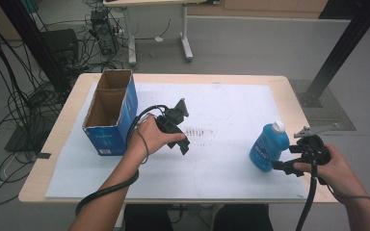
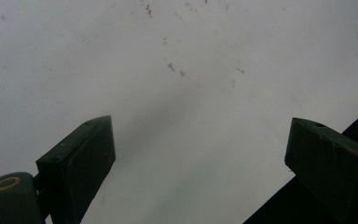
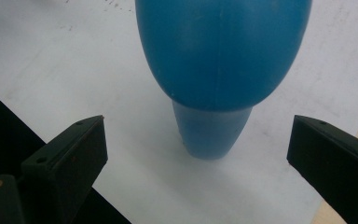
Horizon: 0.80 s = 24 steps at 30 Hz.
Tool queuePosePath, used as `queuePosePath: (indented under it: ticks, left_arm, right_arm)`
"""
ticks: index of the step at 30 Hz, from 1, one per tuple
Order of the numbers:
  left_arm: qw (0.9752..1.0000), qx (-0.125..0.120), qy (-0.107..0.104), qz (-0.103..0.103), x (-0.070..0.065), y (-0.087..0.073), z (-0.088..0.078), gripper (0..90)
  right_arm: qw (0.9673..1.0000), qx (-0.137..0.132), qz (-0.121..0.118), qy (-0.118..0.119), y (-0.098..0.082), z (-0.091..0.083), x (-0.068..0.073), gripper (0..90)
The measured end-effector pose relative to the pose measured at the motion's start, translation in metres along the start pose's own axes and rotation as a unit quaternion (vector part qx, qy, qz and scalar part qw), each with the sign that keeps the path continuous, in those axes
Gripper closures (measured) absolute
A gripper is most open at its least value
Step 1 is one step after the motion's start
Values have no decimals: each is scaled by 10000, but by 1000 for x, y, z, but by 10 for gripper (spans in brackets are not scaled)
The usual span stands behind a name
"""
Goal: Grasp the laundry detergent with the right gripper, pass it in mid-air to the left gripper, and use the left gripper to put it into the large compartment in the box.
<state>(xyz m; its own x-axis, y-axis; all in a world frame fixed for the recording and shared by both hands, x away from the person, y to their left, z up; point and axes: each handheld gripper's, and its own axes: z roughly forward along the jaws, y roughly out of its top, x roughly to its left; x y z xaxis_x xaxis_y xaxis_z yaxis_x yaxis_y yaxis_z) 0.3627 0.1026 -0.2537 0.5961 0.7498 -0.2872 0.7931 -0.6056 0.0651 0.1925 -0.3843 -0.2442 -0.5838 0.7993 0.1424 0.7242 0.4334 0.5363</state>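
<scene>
Bottle (image 1: 269, 147) stood upright on tabletop (image 1: 231, 79), well right of box (image 1: 112, 111). Right gripper (image 1: 282, 156) gaped wide, jaws flanking bottle, not touching. Left gripper (image 1: 183, 126) gaped empty beside box. Risk: off-centre closing could tip bottle.

The high view looks forward and down on the whole white mat (image 1: 212, 101). The right gripper view faces the blue bottle (image 3: 221, 56) very near, as the high view shows it (image 1: 269, 146). The left gripper view looks close down at the mat (image 2: 177, 93), far from the bottle.
</scene>
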Motion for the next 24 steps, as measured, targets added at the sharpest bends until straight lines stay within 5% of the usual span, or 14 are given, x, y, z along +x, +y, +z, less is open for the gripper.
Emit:
queuePosePath:
  ticks: [24]
  left_arm:
    - [10000, -82, 25, -6, -4, -7, 9, 89]
  right_arm:
    - [9985, -543, -16, -53, -37, 12, 0, 50]
